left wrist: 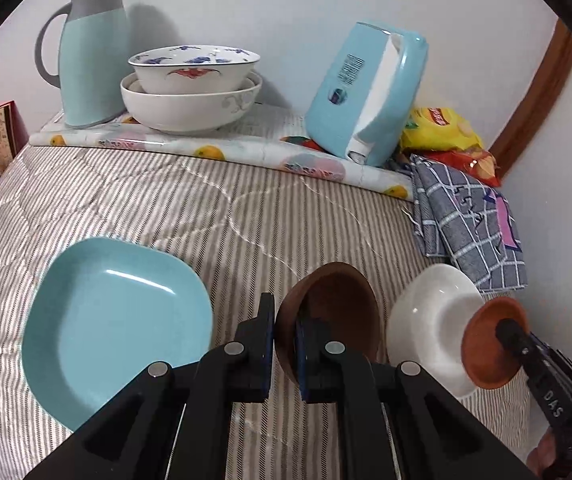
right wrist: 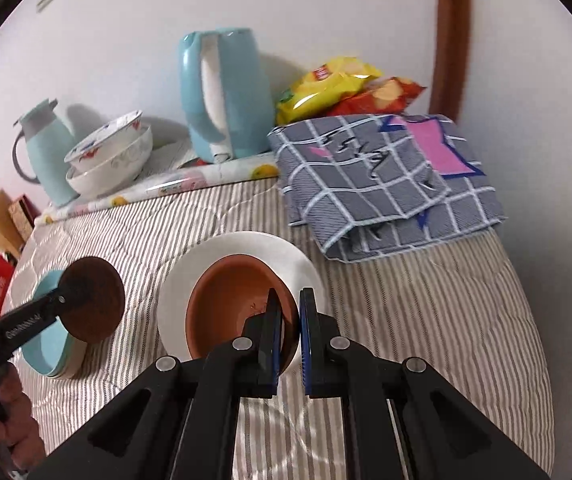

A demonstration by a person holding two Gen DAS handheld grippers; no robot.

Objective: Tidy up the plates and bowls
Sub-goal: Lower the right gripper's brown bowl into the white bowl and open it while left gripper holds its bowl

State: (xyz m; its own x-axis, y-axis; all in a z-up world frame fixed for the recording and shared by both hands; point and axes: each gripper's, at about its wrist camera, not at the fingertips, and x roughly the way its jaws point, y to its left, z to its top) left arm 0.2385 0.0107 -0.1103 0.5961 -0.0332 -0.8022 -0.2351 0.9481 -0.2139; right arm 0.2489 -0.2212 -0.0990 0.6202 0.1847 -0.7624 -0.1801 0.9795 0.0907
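Left wrist view: left gripper (left wrist: 284, 342) pinches rigid dark-brown wooden bowl (left wrist: 328, 312) by its rim; right gripper (right wrist: 290, 334) likewise grips terracotta-coloured shallow bowl (right wrist: 233, 300), light, above white plate (right wrist: 189, 276)

The bed cover (left wrist: 133, 200) has grey and white stripes, and on it sits a light blue plate (left wrist: 113, 320), a dark brown bowl (left wrist: 338, 300), a white bowl (left wrist: 430, 320) and an orange-brown bowl (right wrist: 237, 300). The jug (left wrist: 93, 56) is light blue with a grey handle, and the tissue box (left wrist: 366, 92) is light blue too. The folded cloth (right wrist: 382, 176) is grey with white checks and a pink patch, the top stacked bowl (left wrist: 193, 66) is white with blue and red pictures, and the chip bags (right wrist: 326, 84) are yellow and red.
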